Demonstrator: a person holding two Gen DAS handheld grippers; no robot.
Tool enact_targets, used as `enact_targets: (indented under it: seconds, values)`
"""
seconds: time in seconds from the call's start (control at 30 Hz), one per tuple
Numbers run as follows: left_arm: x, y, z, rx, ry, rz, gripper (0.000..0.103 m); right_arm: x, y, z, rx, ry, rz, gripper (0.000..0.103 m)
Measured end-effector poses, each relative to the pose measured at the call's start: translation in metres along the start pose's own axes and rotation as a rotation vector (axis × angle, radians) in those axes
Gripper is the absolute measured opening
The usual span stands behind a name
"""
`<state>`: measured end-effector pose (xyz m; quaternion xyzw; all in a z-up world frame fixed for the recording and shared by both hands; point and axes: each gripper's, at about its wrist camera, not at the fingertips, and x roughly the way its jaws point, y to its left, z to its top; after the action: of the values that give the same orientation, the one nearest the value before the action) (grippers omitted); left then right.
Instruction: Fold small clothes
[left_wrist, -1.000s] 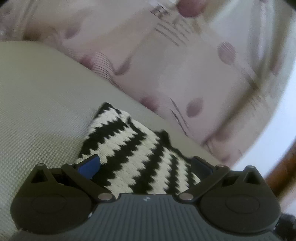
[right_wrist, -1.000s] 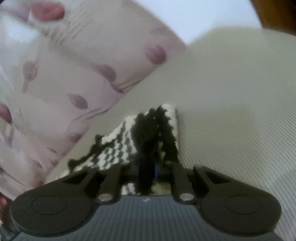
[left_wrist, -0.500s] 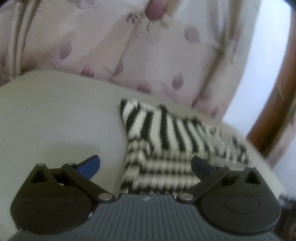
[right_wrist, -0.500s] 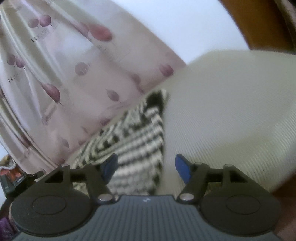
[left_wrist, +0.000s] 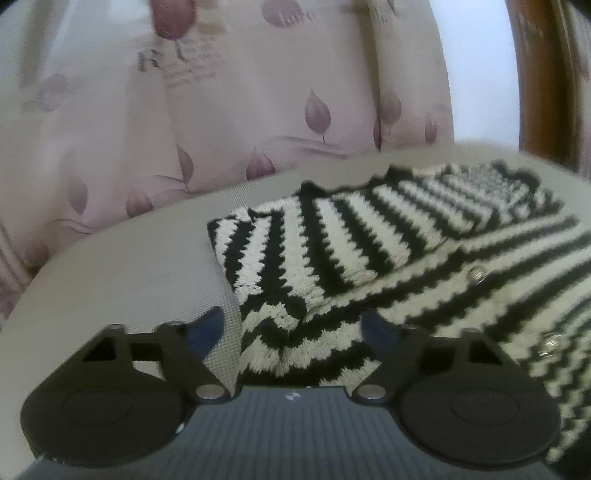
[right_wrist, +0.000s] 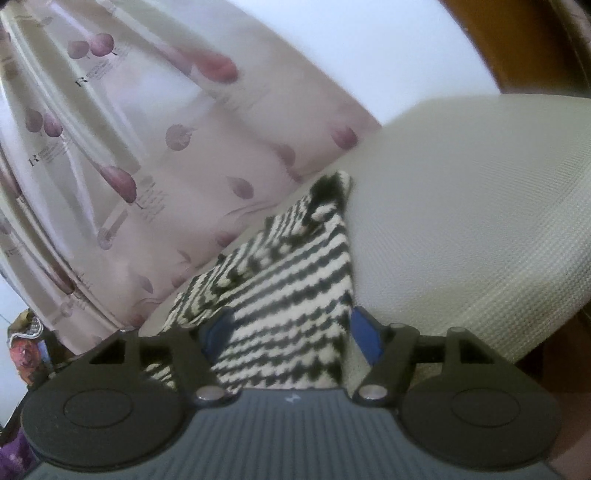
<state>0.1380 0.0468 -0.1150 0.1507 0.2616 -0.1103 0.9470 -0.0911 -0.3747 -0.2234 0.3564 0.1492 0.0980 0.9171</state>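
Note:
A small black-and-white zigzag knit garment (left_wrist: 332, 251) lies partly folded on a pale cushioned surface (left_wrist: 129, 266), one flap laid over the body; small metal buttons (left_wrist: 474, 274) show on its right part. My left gripper (left_wrist: 291, 328) is open, its blue-padded fingers (left_wrist: 207, 328) straddling the garment's near left corner. In the right wrist view the same garment (right_wrist: 295, 288) lies ahead, and my right gripper (right_wrist: 291, 328) is open over its near edge. Neither gripper holds anything.
A pink curtain with leaf print (left_wrist: 258, 92) hangs just behind the cushion's (right_wrist: 461, 203) far edge. A brown wooden frame (left_wrist: 535, 74) stands at the right. A white wall (right_wrist: 369, 55) shows behind.
My right gripper was shut on the garment's edge a second ago; it opened and let go. Both grippers drew back and swung, and the garment now lies folded on the cushion.

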Motion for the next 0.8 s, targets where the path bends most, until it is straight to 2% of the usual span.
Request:
enact_targets:
  seconds: [0.1, 0.2, 0.23, 0.27, 0.37, 0.43, 0.5, 0.57, 0.63, 0.7, 0.77, 0.8]
  values:
    - [0.024, 0.005, 0.0, 0.005, 0.056, 0.03, 0.05, -0.004, 0.001, -0.001, 0.003, 0.001, 0.004, 0.073]
    - [0.034, 0.024, -0.002, -0.096, 0.072, 0.046, 0.044, -0.006, 0.001, 0.0, 0.017, 0.0, 0.006, 0.074]
    - [0.031, 0.031, -0.003, -0.143, 0.066, 0.07, 0.035, -0.006, 0.001, 0.001, 0.019, 0.0, 0.009, 0.074]
    - [0.025, 0.036, -0.005, -0.184, 0.047, 0.101, 0.031, -0.005, 0.001, 0.001, 0.019, -0.001, 0.01, 0.074]
    - [0.003, 0.053, -0.019, -0.302, -0.01, 0.176, 0.031, -0.004, 0.002, 0.001, 0.018, -0.003, 0.012, 0.074]
    - [-0.005, 0.068, -0.028, -0.413, 0.003, 0.19, 0.03, -0.001, 0.0, -0.001, 0.027, 0.003, 0.013, 0.075]
    - [-0.007, 0.08, -0.033, -0.476, 0.032, 0.187, 0.024, 0.003, -0.002, -0.002, 0.035, 0.017, 0.013, 0.075]
    - [-0.008, 0.09, -0.037, -0.52, 0.05, 0.123, 0.031, 0.006, -0.002, -0.003, 0.038, 0.024, 0.014, 0.076]
    - [-0.014, 0.093, -0.04, -0.536, 0.034, 0.127, 0.04, 0.006, -0.001, -0.004, 0.033, 0.026, 0.02, 0.076]
    - [-0.027, 0.094, -0.037, -0.547, -0.022, 0.13, 0.049, 0.005, 0.001, -0.003, 0.028, 0.018, 0.022, 0.076]
    - [-0.036, 0.092, -0.026, -0.531, -0.073, 0.133, 0.049, 0.002, 0.003, -0.002, 0.025, 0.009, 0.023, 0.076]
    - [-0.038, 0.087, -0.017, -0.511, -0.101, 0.109, 0.049, 0.002, 0.003, -0.001, 0.023, 0.006, 0.02, 0.076]
